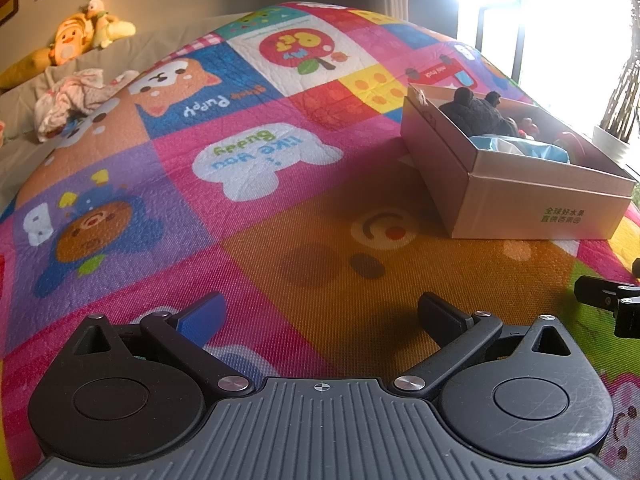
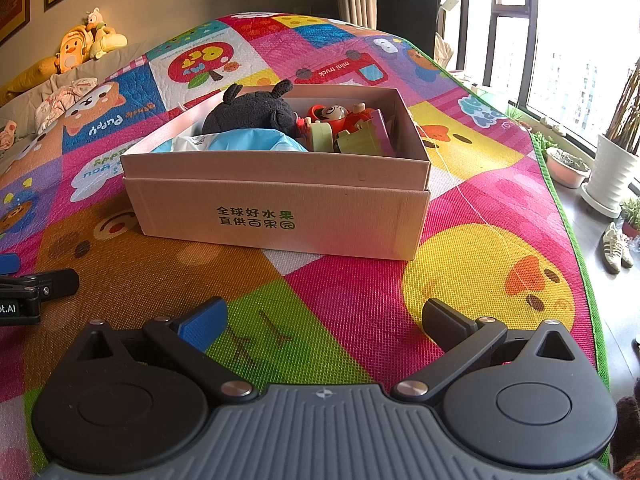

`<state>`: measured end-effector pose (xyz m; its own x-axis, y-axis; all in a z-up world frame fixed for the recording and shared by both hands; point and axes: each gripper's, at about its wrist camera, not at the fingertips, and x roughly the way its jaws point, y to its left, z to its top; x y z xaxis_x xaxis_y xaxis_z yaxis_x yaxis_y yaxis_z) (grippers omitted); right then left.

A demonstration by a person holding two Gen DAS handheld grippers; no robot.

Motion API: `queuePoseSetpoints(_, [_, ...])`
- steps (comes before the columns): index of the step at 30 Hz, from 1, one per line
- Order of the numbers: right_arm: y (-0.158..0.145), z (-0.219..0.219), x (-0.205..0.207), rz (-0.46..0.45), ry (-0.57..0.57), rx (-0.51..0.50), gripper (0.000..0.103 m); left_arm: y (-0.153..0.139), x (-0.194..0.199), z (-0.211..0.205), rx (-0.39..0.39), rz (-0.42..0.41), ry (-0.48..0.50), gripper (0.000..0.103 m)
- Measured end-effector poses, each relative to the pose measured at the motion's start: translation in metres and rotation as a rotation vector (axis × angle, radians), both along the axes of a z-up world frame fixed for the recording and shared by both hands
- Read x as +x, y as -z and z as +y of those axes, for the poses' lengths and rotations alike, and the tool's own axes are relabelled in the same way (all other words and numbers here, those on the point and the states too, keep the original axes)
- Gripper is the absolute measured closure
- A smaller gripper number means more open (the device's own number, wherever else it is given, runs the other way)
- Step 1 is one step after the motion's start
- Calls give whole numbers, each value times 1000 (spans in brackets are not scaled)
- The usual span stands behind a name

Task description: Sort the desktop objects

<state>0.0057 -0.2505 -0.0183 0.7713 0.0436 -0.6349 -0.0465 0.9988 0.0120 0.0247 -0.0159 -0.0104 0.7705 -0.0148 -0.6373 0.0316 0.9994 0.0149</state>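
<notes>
A: Edges? Room?
B: Colourful cartoon-print play mat (image 2: 352, 304) ends at a green border, right of frame. Bare mat lies under both tools.
A: Container?
B: Open brown cardboard box (image 2: 280, 208), frame centre, holds a dark plush toy (image 2: 252, 114), blue plastic bag (image 2: 256, 142) and red and green plastic toys (image 2: 340, 128).
A: Tools?
B: Left gripper (image 1: 320, 320) and right gripper (image 2: 324, 320) both spread wide, holding nothing.

Matt cardboard box (image 2: 276, 208), fuzzy dark plush toy (image 2: 252, 114), woven-textured play mat (image 2: 360, 300), possibly glossy plastic figures (image 2: 334, 114)
</notes>
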Motion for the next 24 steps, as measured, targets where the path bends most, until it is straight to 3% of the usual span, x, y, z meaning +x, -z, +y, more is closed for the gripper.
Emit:
queuePoseSetpoints(16, [0, 0, 0, 0, 0, 1, 0, -1, -1, -5, 19, -6, -17, 0])
queuePoseSetpoints(24, [0, 0, 0, 0, 0, 0, 0, -3, -9, -29, 179, -55, -23, 0])
